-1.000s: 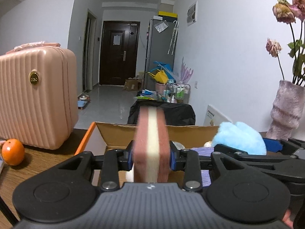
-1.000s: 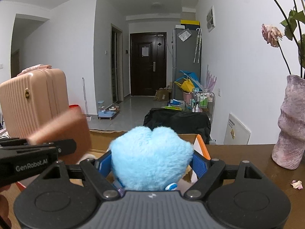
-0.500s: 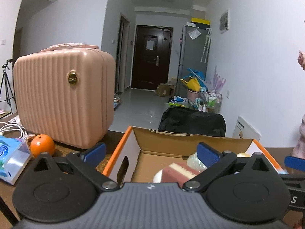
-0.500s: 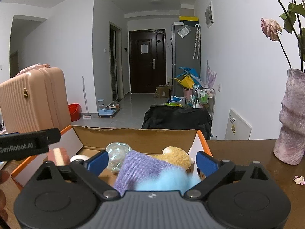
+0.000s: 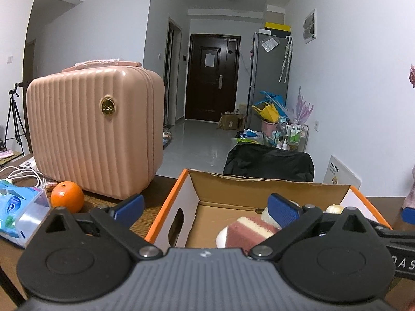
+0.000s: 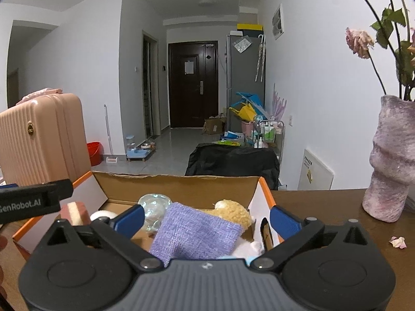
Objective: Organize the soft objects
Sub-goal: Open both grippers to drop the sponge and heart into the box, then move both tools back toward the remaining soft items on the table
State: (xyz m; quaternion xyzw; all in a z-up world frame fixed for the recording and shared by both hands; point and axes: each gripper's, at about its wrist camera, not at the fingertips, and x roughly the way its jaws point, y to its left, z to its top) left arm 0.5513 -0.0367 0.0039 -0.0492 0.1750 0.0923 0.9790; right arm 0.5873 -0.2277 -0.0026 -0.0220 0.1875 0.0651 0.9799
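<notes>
Dropped from the left gripper (image 5: 205, 204), the pink-and-cream sponge (image 5: 249, 230) now lies in the cardboard box (image 5: 179, 197); its jaws stand wide, empty. Right gripper (image 6: 206, 217) is opening, empty, above the purple cloth (image 6: 197, 233), blue plush released

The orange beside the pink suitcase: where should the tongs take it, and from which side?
Grip the orange across its middle, coming from above with the pads on its left and right. It is round, so only the widest part gives a sure hold. The suitcase stands close behind and the tissue pack lies to its left, so the top looks freest.
</notes>
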